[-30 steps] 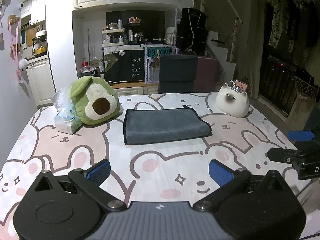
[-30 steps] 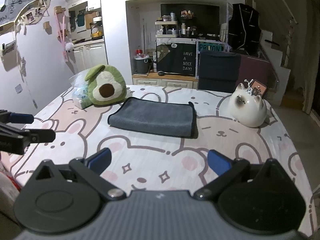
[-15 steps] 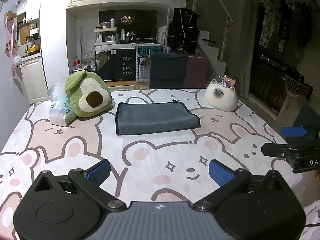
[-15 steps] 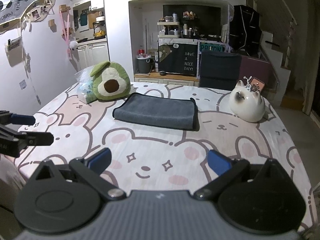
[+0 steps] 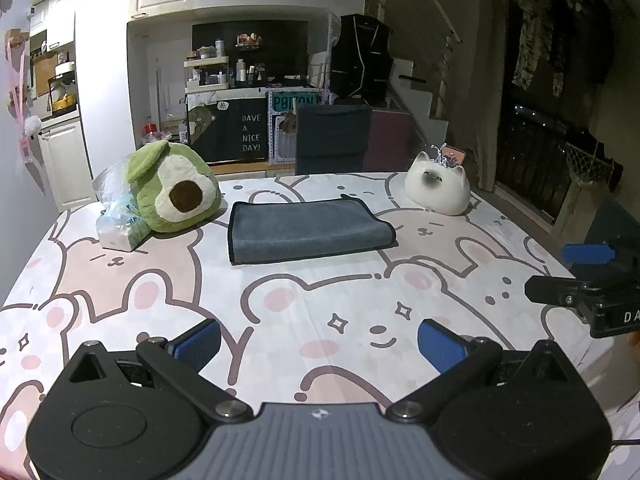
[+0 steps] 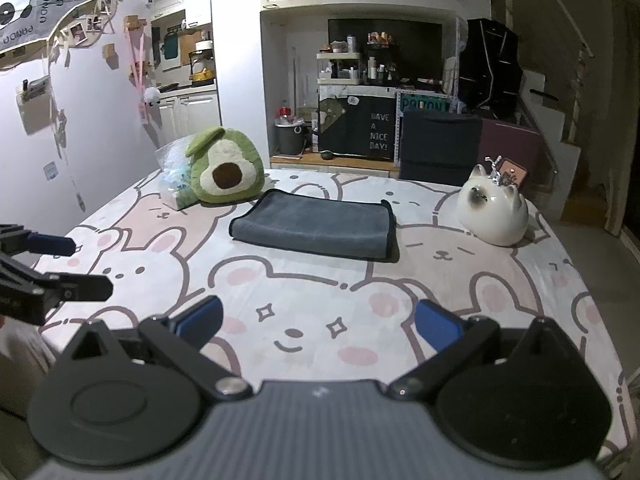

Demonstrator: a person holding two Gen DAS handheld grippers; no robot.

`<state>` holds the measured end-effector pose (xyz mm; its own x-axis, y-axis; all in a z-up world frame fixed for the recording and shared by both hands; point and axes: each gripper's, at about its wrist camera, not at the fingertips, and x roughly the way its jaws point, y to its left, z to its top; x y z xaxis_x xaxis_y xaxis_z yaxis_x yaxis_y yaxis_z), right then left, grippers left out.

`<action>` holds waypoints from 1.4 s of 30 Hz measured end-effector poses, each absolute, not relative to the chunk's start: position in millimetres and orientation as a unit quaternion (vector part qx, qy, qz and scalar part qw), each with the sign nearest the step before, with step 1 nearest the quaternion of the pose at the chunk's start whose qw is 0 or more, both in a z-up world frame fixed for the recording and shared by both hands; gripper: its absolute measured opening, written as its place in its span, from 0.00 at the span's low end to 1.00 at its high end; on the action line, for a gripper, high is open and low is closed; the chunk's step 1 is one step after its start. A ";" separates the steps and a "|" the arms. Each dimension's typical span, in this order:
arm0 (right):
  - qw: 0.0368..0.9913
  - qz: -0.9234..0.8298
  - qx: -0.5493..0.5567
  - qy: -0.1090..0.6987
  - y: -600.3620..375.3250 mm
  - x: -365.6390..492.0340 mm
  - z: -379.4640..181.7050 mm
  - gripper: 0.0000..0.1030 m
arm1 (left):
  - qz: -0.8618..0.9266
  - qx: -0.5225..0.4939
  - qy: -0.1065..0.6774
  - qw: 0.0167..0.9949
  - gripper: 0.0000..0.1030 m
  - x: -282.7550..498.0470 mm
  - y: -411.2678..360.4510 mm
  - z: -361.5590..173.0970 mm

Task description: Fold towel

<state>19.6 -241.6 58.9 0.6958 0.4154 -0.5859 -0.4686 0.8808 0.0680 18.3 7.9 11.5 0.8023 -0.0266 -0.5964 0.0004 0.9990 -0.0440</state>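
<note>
A grey towel (image 5: pixel 306 231) lies folded flat on the far half of the table, between the avocado plush and the cat figure; it also shows in the right wrist view (image 6: pixel 316 225). My left gripper (image 5: pixel 319 346) is open and empty, hovering over the table's near edge, well short of the towel. My right gripper (image 6: pixel 319 325) is open and empty, also over the near edge. Each gripper shows at the side of the other's view: the right one (image 5: pixel 576 276) and the left one (image 6: pixel 76 266).
A green avocado plush (image 5: pixel 172 188) and a plastic bag (image 5: pixel 116 224) sit at the far left. A white cat figure (image 5: pixel 437 188) sits at the far right. The table (image 5: pixel 320 300) has a bunny-print cover. A dark chair (image 5: pixel 332 140) stands behind it.
Both grippers have drawn back from the towel toward the table's near edge and risen a little. The towel has not moved. Both stay open.
</note>
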 end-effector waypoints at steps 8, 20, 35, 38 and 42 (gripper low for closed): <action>0.920 0.242 -0.035 0.307 -242.6 19.2 58.0 1.00 | -0.009 -0.023 0.314 0.949 1.00 18.3 8.0 10.4; 0.920 0.241 -0.031 0.308 -242.2 18.1 57.0 1.00 | -0.009 -0.024 0.313 0.949 1.00 18.5 7.5 10.2; 0.919 0.242 -0.027 0.310 -241.6 18.5 54.7 1.00 | -0.009 -0.024 0.312 0.950 1.00 18.7 6.4 10.4; 0.919 0.242 -0.027 0.310 -241.9 18.5 54.7 1.00 | -0.009 -0.024 0.312 0.950 1.00 18.6 6.4 10.4; 0.919 0.242 -0.026 0.310 -242.3 18.9 54.3 1.00 | -0.009 -0.024 0.312 0.950 1.00 18.5 6.4 10.3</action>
